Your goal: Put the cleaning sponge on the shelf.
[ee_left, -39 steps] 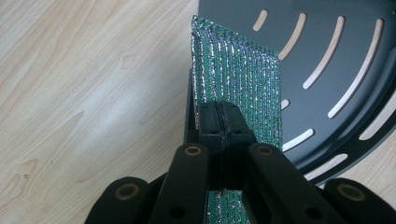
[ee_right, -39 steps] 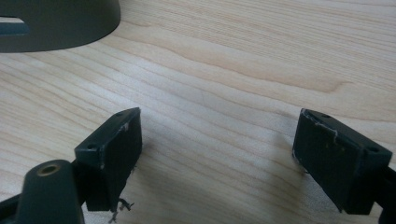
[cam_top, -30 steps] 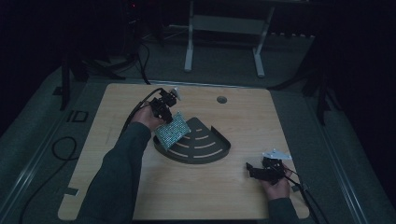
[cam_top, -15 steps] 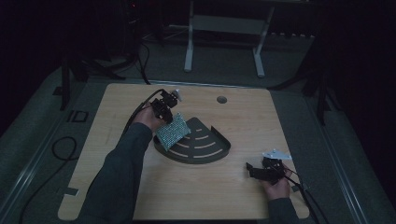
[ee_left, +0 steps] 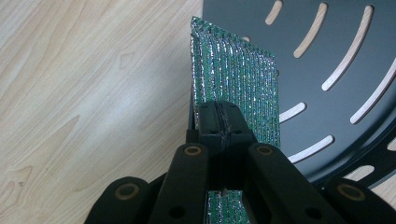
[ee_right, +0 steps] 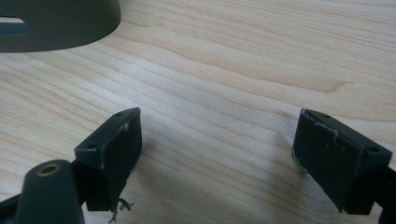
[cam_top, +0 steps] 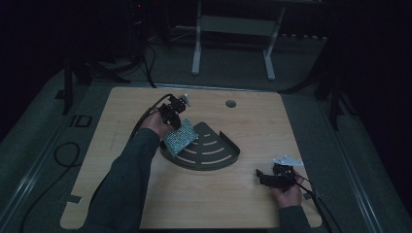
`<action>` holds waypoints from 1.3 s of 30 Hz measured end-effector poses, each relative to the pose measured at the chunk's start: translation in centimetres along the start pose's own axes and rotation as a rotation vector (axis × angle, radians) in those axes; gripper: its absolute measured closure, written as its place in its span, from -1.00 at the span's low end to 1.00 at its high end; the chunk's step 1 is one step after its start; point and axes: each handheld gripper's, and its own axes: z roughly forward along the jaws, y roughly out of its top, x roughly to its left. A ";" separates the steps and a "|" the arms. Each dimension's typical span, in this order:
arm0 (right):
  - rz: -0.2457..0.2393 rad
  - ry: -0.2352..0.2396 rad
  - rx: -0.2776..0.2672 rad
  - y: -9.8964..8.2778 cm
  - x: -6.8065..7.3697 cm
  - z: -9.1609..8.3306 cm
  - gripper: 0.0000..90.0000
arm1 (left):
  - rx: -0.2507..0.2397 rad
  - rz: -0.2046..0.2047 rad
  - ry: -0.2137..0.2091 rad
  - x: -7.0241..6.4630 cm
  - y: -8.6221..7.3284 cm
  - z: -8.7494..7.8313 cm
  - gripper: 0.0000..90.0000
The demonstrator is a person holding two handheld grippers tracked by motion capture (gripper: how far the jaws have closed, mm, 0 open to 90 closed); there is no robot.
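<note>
The left gripper is pinching a green glittery sponge by its top edge, jaws pressed together on it, and is holding it tilted over the left corner of the dark slotted rack. In the left gripper view the sponge is hanging edge-on, with its lower end reaching past the rack's rim and over the flat slotted floor; whether it is already touching that floor is hard to tell. Compared with the pictures from the last second, almost nothing is changing: the sponge is sitting at the same slant at the same corner, and the hand is barely shifting. That suggests the placing is pausing right at the rack, with the release not yet done. The right gripper is resting on the counter near its front right corner, well apart from the rack, jaws spread and holding nothing, with bare wood between them.
</note>
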 end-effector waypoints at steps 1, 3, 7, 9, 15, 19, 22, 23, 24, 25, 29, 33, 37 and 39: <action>0.000 0.000 0.000 0.0 0.0 0.0 -0.66 | 0.000 0.002 0.001 0.0 0.0 0.0 1.00; 0.000 0.000 0.000 0.0 0.0 0.0 -0.66 | 0.003 0.003 0.005 -0.1 0.0 0.1 1.00; 0.000 0.000 0.000 0.0 0.0 0.0 -0.66 | 0.012 0.019 0.014 -0.3 0.0 0.3 1.00; 0.000 0.000 0.000 0.0 0.0 0.0 -0.66 | 0.015 0.023 0.021 -0.4 0.0 0.5 1.00; 0.000 0.000 0.000 0.0 0.0 0.0 -0.66 | 0.023 0.026 0.020 -0.6 0.0 0.7 0.99; 0.000 0.000 0.000 0.0 0.0 0.0 -0.66 | 0.028 0.030 0.021 -0.6 0.0 0.9 0.99; 0.000 0.000 0.000 0.0 0.0 0.0 -0.66 | 0.032 0.037 0.029 -0.7 0.1 1.0 0.99; 0.000 0.000 0.000 0.0 0.0 0.0 -0.66 | 0.033 0.038 0.028 -0.8 0.1 1.0 0.99; 0.000 0.000 0.000 0.0 0.0 0.0 -0.66 | 0.034 0.038 0.029 -0.8 0.1 1.0 0.99; 0.000 0.000 0.000 0.0 0.0 0.0 -0.66 | 0.034 0.038 0.030 -0.8 0.1 1.1 0.99; 0.000 0.000 0.000 0.0 0.0 0.0 -0.66 | 0.036 0.040 0.031 -0.8 0.1 1.1 0.99; 0.000 0.000 0.000 0.0 0.0 0.0 -0.66 | 0.045 0.042 0.033 -0.9 0.0 1.2 0.99; 0.000 0.000 0.000 0.0 0.0 0.0 -0.66 | 0.047 0.044 0.034 -0.9 0.0 1.4 0.99; 0.000 0.000 0.000 0.0 0.0 0.0 -0.66 | 0.049 0.046 0.035 -1.0 0.0 1.4 0.98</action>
